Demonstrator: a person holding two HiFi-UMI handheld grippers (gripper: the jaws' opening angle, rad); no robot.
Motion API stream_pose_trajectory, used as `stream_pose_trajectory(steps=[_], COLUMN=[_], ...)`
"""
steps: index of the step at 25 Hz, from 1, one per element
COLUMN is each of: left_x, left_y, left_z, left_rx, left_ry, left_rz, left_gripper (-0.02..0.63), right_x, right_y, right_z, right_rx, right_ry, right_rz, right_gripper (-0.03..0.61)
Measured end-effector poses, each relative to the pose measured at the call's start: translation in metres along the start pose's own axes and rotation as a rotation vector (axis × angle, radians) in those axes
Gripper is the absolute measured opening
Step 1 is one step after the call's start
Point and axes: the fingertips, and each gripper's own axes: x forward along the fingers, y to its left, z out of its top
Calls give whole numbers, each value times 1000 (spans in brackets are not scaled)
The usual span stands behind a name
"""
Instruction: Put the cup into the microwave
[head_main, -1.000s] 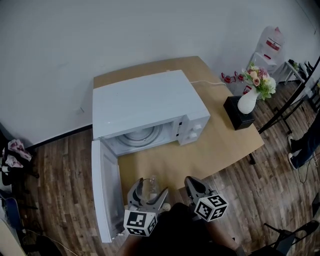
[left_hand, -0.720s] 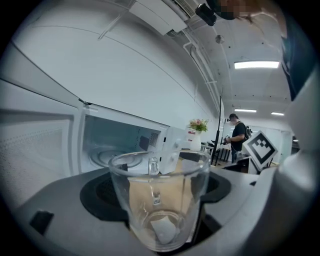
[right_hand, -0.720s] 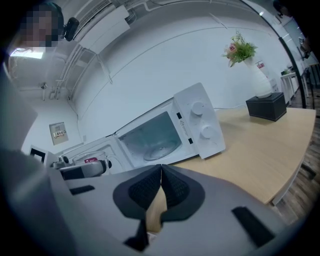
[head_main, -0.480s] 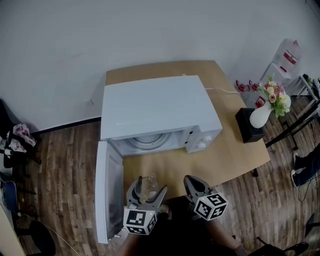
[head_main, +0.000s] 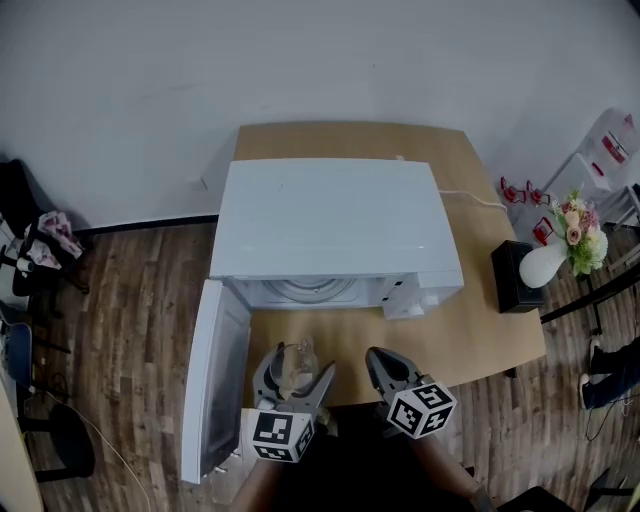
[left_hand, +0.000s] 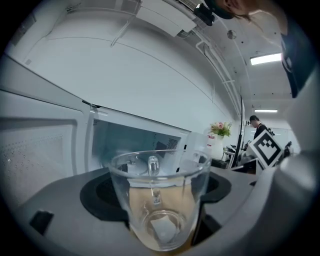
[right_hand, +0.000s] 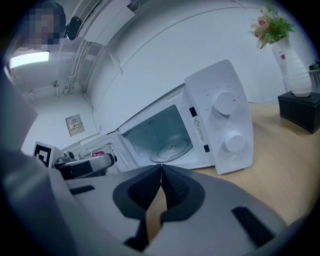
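A clear glass cup (left_hand: 160, 200) with its handle facing away sits between the jaws of my left gripper (head_main: 297, 372), which is shut on it. In the head view the cup (head_main: 296, 364) hangs over the table's near edge, a little in front of the white microwave (head_main: 335, 232). The microwave's door (head_main: 211, 375) stands swung open to the left, and the glass turntable (right_hand: 171, 147) shows inside the cavity. My right gripper (head_main: 386, 371) is beside the left one, shut with nothing in it; its pads (right_hand: 172, 187) meet.
A wooden table (head_main: 480, 310) carries the microwave. A white vase of flowers (head_main: 561, 253) stands on a black box (head_main: 513, 276) at the right. A power cord (head_main: 470, 197) trails off the table's right side. Chairs and clutter stand on the wooden floor at the left.
The view has swung left, so the microwave now sits more centred and the vase nearer the right edge. Both grippers moved a little toward the microwave, the cup staying in the left.
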Motion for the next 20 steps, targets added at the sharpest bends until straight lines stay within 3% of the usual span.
stream_pose_trajectory(steps=[20], left_x=[54], left_y=[34], left_z=[15], left_rx=[-8], left_ry=[-16], left_rz=[107], left_gripper=[403], right_x=[46], right_y=[-6], right_z=[11], right_rx=[-32], right_ry=[86], right_rz=[112], right_gripper=[-8])
